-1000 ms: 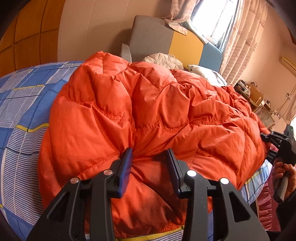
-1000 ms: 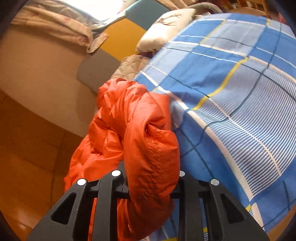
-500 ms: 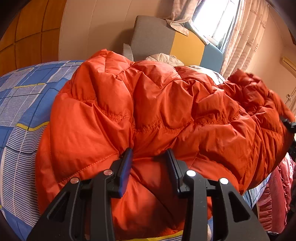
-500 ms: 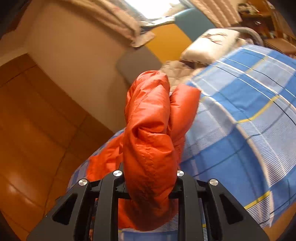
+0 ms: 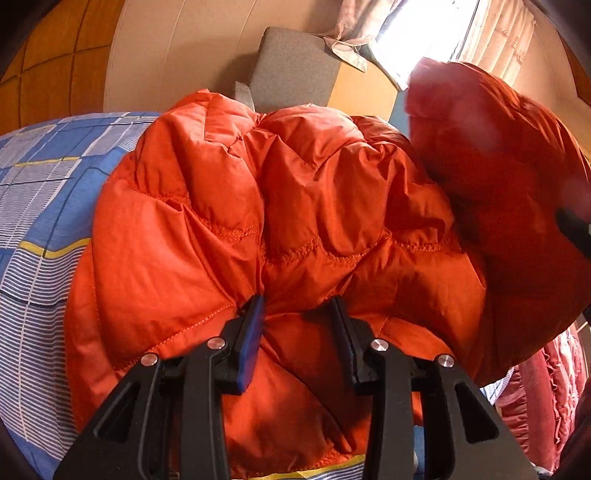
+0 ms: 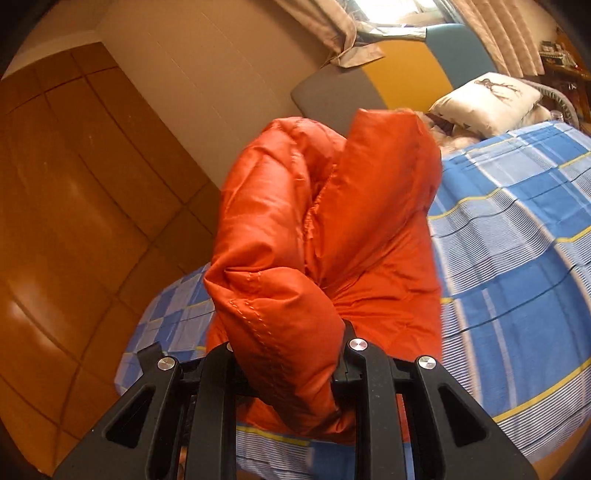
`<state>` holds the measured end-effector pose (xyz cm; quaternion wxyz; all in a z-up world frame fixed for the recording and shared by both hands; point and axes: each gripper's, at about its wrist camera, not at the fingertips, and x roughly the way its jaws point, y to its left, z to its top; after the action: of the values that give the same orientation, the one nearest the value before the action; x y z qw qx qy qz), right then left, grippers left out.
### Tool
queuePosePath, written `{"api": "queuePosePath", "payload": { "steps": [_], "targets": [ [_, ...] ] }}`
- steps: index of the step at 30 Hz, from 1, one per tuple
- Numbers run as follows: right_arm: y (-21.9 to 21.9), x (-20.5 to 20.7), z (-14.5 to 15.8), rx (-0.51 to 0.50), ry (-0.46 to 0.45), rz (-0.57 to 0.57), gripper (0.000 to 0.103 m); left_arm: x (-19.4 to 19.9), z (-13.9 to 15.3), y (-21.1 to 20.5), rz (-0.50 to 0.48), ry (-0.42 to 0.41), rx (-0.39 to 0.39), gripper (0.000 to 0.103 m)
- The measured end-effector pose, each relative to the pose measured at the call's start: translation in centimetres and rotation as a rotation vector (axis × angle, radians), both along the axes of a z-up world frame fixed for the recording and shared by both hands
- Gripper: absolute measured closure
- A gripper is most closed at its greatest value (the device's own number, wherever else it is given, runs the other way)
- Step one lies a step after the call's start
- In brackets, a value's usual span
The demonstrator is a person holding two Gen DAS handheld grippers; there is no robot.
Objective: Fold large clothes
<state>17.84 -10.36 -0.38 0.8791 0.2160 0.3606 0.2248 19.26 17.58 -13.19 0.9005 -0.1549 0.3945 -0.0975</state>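
Blue plaid bedding [image 5: 40,206] covers the bed that serves as the work surface, with wooden panelling [image 6: 74,184] along one wall, a grey, yellow and blue headboard [image 6: 406,70] at the far end, a pale pillow [image 6: 487,99] below it and curtains [image 5: 498,33] at a bright window. On the bedding lies the orange down jacket [image 5: 258,206], a puffy quilted garment, bunched rather than flat, its near hem running between the fingers of the left gripper [image 5: 295,328]. That claw stands at a narrow gap with a ridge of orange fabric pinched between its pads, pinning that side down near the bed's edge. The right gripper [image 6: 288,354] is clamped tight on a thick roll of the same jacket [image 6: 325,236], which rises in front of its camera, clear of the bedding beyond; in the left wrist view this lifted part shows as a blurred orange mass at the right, above the body of the garment. By my reading, the fold is only partway through: one side or sleeve has been picked up and looks set to be carried over the middle, but it has not been laid down, no crisp fold line is visible, and the surface is full of creases. What appears left is to bring the raised portion across, set it flat, let go, then treat the other side and double the length
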Motion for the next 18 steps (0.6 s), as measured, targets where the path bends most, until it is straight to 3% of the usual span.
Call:
{"api": "queuePosePath", "payload": {
  "steps": [11,18],
  "targets": [
    [6.0,-0.5,-2.1,-0.06,0.044,0.029,0.082,0.5,-0.3,1.5,-0.026,0.009,-0.066,0.069],
    [7.6,-0.5,-3.2,-0.014,0.106,0.015,0.082,0.7,-0.5,2.3,-0.028,0.016,-0.086,0.07]
  ]
}}
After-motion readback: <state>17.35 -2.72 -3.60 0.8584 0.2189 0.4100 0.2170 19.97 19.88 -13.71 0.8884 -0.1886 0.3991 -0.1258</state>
